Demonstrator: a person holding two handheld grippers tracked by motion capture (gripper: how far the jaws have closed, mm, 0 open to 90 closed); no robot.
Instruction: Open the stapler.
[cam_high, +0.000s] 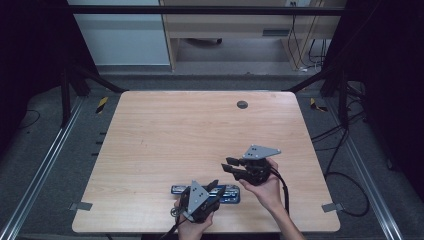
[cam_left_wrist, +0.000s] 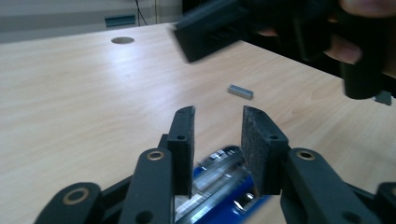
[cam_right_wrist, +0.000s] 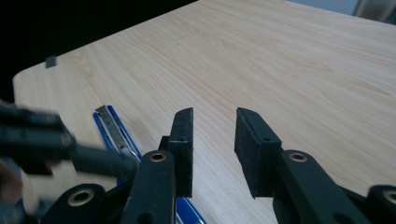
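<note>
High view: we see a long, flat blue case with a row of silvery metal pieces inside lying near the front edge of the pale wooden table; our left gripper hangs over its middle, jaws parted and clear of it; our right gripper hovers just beyond, jaws likewise apart with nothing between them; a small grey metal block rests apart on the wood, seen from the left gripper view.
</note>
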